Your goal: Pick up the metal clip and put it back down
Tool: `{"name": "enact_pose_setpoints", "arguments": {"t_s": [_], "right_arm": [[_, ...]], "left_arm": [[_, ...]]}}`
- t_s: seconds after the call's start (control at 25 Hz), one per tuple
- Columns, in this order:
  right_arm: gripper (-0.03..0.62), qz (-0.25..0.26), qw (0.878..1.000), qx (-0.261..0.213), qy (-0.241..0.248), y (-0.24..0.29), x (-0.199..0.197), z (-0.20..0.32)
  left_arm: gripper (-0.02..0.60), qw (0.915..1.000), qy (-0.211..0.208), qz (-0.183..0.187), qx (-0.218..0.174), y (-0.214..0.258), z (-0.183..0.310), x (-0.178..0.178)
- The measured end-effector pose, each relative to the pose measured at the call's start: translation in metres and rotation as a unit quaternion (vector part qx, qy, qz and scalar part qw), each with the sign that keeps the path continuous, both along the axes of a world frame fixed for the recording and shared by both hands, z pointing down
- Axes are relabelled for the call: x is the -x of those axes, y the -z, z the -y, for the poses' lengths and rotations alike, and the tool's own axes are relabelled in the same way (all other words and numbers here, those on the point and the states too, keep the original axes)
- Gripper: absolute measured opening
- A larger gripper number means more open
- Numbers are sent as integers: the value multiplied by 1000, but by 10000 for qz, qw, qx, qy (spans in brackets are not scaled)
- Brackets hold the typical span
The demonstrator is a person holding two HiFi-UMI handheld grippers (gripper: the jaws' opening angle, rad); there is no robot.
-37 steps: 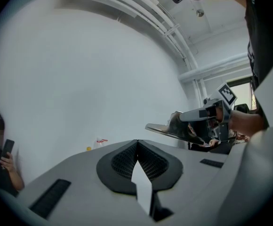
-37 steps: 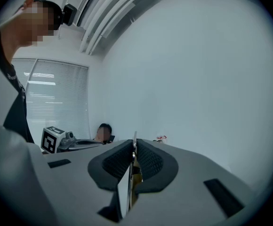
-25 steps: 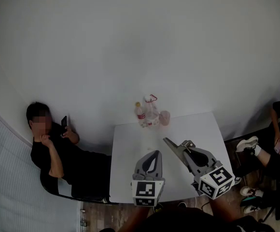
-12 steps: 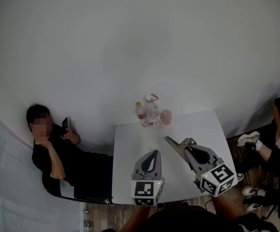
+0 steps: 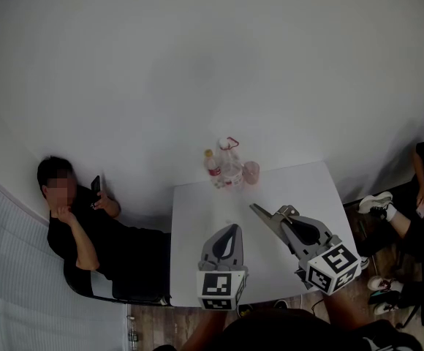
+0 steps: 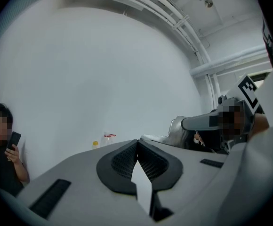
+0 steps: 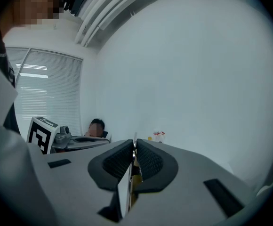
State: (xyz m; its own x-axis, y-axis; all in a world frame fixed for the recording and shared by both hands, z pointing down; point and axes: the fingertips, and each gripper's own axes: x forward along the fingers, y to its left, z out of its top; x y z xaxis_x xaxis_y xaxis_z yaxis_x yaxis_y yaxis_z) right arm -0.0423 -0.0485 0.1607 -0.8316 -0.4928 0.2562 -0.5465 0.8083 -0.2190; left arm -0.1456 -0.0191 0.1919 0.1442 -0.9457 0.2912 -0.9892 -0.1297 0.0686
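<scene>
Well, edges first. The table (image 5: 197, 218) has its near edge along bottom centre of the head view, right under both tools. Its far edge is mid-frame against the white wall (image 5: 197, 64), w/ bottles (image 5: 223, 168) and a pink cup (image 5: 251, 172) clustered there. White tabletop lies open btwn that cluster and my tips, which is my room to move. A seated person (image 5: 80, 225) is lower left, just off the table's left edge. Someone's legs (image 5: 387, 221) show at the frame's right edge, past the table's right side.

My left gripper (image 5: 232, 227) sits bottom centre over the table, clenched: pads meet tip to tip, nothing btwn them. My right gripper (image 5: 254, 208) comes in diagonally from lower right, tips higher in frame and apart from the left's. Its pads are nearly together, pinched on the metal clip (image 7: 134, 144), a thin bright strip on edge btwn them, top poking just above, centre of the right gripper view. Can't tell if it clears the tabletop.
</scene>
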Motion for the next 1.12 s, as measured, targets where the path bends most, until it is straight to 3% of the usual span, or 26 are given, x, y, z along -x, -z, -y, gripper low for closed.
{"name": "enact_pose_setpoints", "arguments": {"t_s": [0.44,1.12], "right_arm": [[40,-88,9999,83,5,-9,-1,-12],[40,-303,9963,762,255,-53,-1,6]], "left_arm": [[21,9999,-19,-56,120,-11,-14,4],[21,9968,181,-73,771,-50,-9,14]]}}
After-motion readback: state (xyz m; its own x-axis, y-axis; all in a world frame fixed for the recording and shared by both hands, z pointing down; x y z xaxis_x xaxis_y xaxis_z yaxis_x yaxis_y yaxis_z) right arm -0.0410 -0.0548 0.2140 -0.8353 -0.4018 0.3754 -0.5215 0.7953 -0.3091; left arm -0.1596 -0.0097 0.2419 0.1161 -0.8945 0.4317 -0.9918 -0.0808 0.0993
